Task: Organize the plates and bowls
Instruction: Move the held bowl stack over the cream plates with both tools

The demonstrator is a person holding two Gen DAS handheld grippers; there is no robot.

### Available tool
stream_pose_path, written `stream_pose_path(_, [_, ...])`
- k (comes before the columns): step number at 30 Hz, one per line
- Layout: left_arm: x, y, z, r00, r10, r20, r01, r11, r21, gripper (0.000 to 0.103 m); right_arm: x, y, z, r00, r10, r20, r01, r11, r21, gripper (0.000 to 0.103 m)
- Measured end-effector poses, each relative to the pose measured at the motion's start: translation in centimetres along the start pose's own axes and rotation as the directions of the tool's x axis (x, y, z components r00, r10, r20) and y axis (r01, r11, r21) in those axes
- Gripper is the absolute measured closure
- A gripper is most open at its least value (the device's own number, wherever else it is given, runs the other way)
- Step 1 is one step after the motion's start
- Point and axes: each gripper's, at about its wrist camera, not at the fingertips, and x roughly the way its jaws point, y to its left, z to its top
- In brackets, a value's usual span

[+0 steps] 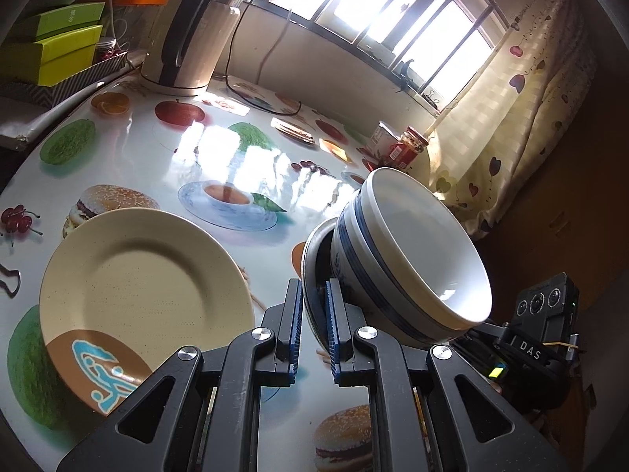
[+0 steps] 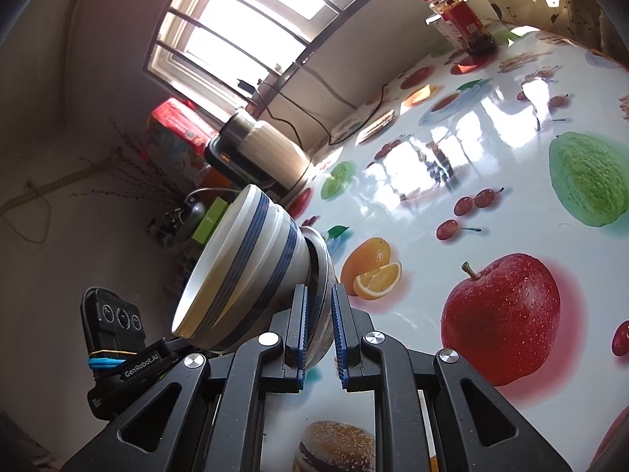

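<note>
Two nested white bowls with blue stripes (image 1: 412, 255) stand on a shallow grey dish (image 1: 312, 259), tilted in the left wrist view. My left gripper (image 1: 313, 291) is shut on the near rim of that dish. In the right wrist view the same bowls (image 2: 243, 259) lean to the left on the dish (image 2: 322, 251), and my right gripper (image 2: 318, 295) is shut on its rim from the opposite side. The stack hangs above the table between both grippers. A beige plate with a brown and blue pattern (image 1: 145, 287) lies on the table to the left of the stack.
The table's glossy fruit-print top (image 1: 157, 149) carries a kettle (image 1: 196, 39) with its cord at the back, a red-labelled jar (image 1: 409, 145) near the curtain, and green boxes (image 1: 59, 47) at the far left. A barred window runs behind the table.
</note>
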Motion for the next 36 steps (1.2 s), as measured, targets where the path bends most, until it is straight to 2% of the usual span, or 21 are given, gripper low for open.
stream_pose_path(36, [-3.1, 4.9, 0.8, 0.994, 0.091, 0.062, -0.086, 0.993, -0.077, 0.092, 6.3, 4.2, -0.1, 0.993, 0.041, -0.107, -0.049, 0.996, -0.073, 0.089])
